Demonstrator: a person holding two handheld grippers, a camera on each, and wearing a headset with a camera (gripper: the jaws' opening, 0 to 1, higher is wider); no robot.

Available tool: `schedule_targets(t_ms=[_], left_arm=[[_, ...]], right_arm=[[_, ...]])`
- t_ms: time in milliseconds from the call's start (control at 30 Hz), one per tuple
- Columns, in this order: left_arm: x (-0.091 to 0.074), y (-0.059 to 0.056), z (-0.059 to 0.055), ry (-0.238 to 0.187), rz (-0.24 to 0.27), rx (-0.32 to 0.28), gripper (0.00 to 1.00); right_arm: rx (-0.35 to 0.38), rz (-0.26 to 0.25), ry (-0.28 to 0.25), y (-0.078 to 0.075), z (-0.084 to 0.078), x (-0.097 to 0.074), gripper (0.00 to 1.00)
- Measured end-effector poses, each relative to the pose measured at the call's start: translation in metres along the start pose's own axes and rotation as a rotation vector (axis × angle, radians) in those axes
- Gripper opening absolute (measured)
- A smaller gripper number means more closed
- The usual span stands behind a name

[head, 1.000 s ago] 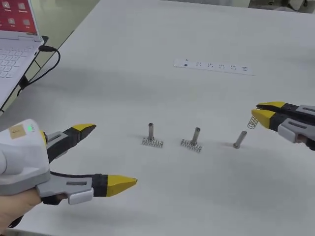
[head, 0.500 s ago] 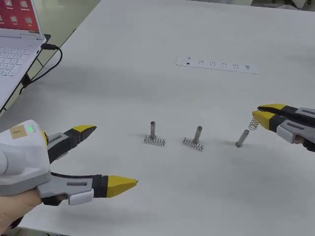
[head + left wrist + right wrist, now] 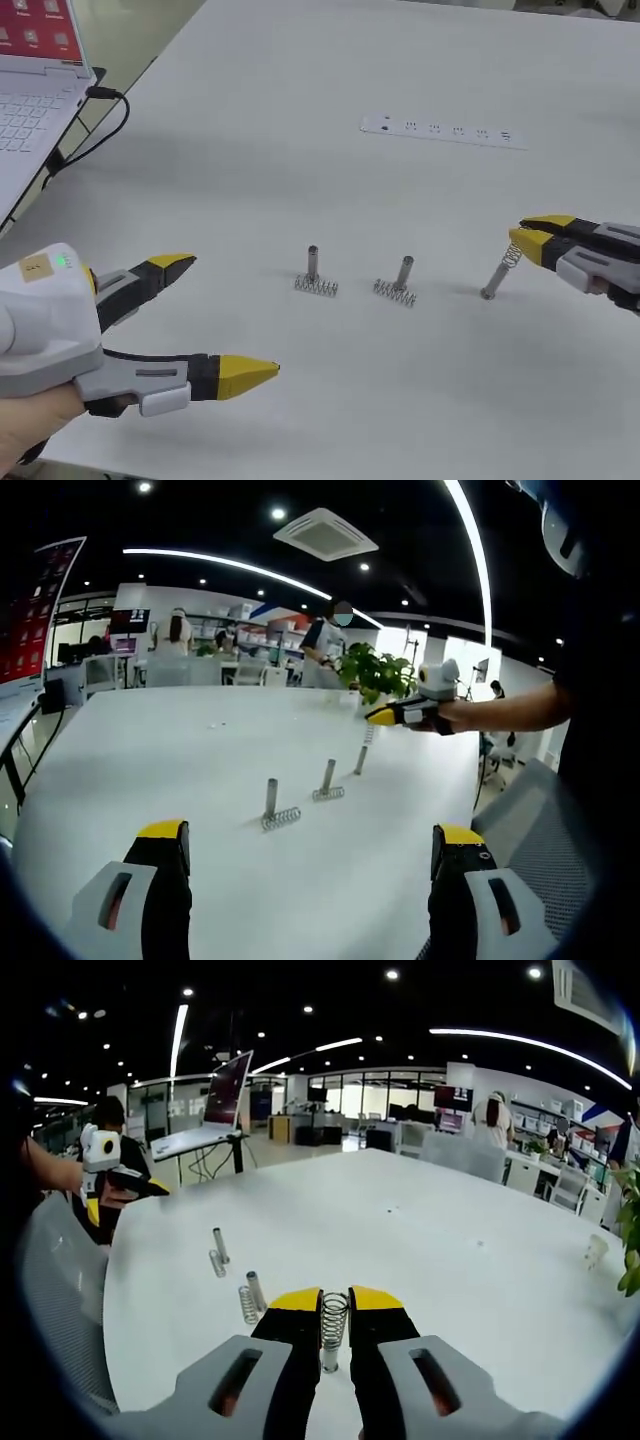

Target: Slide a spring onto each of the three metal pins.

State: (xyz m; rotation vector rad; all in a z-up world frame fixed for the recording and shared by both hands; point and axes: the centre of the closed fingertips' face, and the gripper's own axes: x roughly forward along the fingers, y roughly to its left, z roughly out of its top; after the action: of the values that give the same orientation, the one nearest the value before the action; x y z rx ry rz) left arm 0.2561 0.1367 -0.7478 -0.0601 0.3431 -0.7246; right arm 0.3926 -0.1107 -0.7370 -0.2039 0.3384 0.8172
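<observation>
Right gripper (image 3: 520, 232) jaws gripped a spring (image 3: 511, 256) just over the tip of the right-hand pin (image 3: 493, 281), not yet threaded. Left gripper (image 3: 232, 314) hovered, jaws wide apart and empty. Two more springs (image 3: 316, 287) lay flat on the desk (image 3: 300, 150) at the bases of the other pins (image 3: 313, 260); seemingly all three pins were left to do.

**Hand-held grippers: two units, one spread, one clamped**

Left hand-held gripper (image 3: 232, 315): lower left of the head view, jaws spread wide, yellow tips pointing right. A hand (image 3: 28, 425) grips it from behind.

Right hand-held gripper (image 3: 520, 232): at the right edge, tips pointing left, jaws pinched on a spring (image 3: 512, 254). The forearm (image 3: 505, 710) stretches out behind it.
</observation>
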Motion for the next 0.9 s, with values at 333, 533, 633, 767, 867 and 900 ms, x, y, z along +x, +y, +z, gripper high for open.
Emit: schedule_targets(t_ms=[333,533,633,767,867,900], left_arm=[[-0.0015,-0.0001,-0.0024,0.004,0.001,-0.005,0.98],[-0.0015,-0.0002,-0.0019,0.002,0.002,-0.009,0.98],[-0.0013,0.0002,-0.0024,0.004,0.002,-0.009,0.98],[-0.0009,-0.0002,-0.0025,0.005,0.001,-0.008,0.98],[-0.0009,-0.0004,-0.0036,0.009,0.001,-0.007,0.98],[-0.0009,-0.0005,-0.0039,0.010,0.001,-0.008,0.98]], right_arm=[[0.010,0.002,0.010,-0.0010,-0.0053,0.0025,0.07],[0.018,-0.002,0.010,-0.0018,-0.0071,0.0035,0.07],[0.024,-0.001,0.009,-0.0012,-0.0079,0.0043,0.07],[0.022,-0.001,0.011,-0.0003,-0.0092,0.0050,0.07],[0.021,0.000,0.014,-0.0003,-0.0103,0.0050,0.07],[0.022,0.000,0.015,-0.0003,-0.0107,0.0050,0.07]])
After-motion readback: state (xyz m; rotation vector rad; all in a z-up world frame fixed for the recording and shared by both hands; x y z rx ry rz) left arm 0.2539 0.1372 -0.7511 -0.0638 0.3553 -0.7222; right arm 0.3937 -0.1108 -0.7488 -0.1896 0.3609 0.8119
